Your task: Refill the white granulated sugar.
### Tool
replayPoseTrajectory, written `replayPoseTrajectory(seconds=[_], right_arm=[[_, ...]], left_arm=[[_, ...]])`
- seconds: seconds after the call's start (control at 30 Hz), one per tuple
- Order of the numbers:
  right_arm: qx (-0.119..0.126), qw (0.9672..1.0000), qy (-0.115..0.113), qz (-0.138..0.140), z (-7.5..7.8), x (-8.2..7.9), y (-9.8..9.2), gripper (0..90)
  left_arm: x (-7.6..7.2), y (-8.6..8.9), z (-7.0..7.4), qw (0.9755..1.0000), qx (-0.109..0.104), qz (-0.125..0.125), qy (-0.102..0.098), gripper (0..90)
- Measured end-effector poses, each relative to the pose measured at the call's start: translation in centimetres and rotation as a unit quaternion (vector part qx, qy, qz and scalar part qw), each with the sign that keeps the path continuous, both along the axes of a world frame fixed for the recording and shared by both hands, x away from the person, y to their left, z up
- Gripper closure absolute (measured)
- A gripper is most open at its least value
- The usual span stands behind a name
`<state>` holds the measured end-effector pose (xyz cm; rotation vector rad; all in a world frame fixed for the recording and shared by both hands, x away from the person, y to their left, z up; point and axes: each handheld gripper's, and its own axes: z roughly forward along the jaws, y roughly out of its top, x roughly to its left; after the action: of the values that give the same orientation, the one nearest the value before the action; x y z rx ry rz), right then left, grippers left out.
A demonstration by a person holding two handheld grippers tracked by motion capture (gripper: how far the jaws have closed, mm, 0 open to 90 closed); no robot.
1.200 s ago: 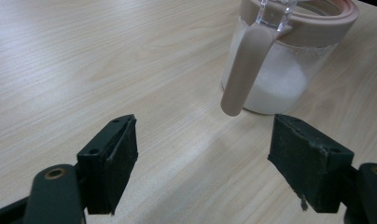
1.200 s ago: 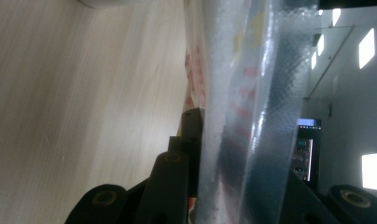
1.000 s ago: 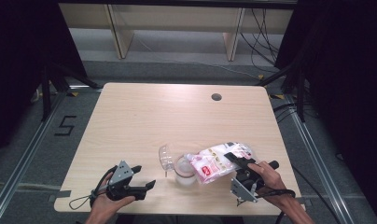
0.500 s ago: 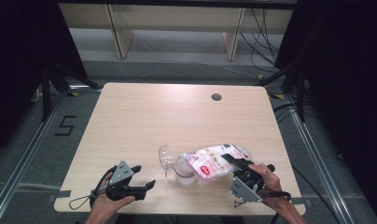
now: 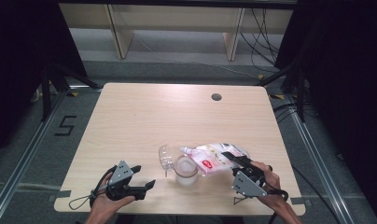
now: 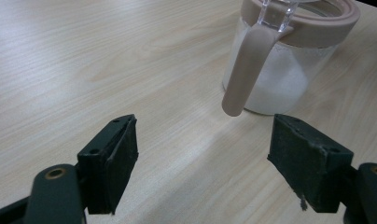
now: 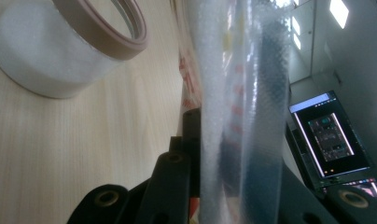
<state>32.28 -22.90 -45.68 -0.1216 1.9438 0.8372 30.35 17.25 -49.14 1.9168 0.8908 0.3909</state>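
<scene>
High view. Left gripper (image 5: 139,183): jaws spread wide, nothing between them, resting low at the near left edge of the table (image 5: 144,121), pointing right toward the jar (image 5: 185,171). Right gripper (image 5: 233,157): jaws clamped on the near end of the bag (image 5: 213,157), a clear pouch with red printing; its spout end hangs over the jar's open mouth. Jar: clear, part full of white grains, standing near the table's front edge between the two grippers; its clear lid (image 5: 165,157) is flipped up on the left side. Against the earlier frames: bag, jar and both hands lie as before, no shift to be seen. Left hand (image 5: 105,204) and right hand (image 5: 269,179) enter from the bottom edge, each wrapped round its gripper body.

Left gripper view. Pads (image 6: 116,158) far apart, touching nothing, level just above the wood. Jar (image 6: 289,70) ahead to the right, with pinkish rim and a pinkish tab hanging down its front.

Right gripper view. Jaws pinched tight on the bag (image 7: 228,102), whose film rises between them. Jar rim (image 7: 107,32) at upper left, just beside the bag. Screen (image 7: 329,135) in the background at right.
</scene>
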Motion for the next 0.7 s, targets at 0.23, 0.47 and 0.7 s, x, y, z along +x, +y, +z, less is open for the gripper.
replayPoseTrajectory(seconds=[0.23, 0.47, 0.7], right_arm=[[0.034, 0.9992, 0.021, 0.005, 0.3, 0.4, -0.4, 83.4], [0.083, 0.9945, 0.064, 0.003, -0.2, 1.0, -0.7, 83.7], [0.138, 0.9839, 0.113, 0.002, -0.5, 1.6, -1.1, 84.2]], left_arm=[[-0.2, -0.1, 0.0, 0.9999, -0.005, 0.009, 0.005, 23.1], [-0.1, -0.1, 0.0, 0.9999, -0.002, 0.009, 0.006, 23.0], [-0.1, 0.0, 0.1, 1.0000, -0.003, 0.007, 0.002, 23.0]])
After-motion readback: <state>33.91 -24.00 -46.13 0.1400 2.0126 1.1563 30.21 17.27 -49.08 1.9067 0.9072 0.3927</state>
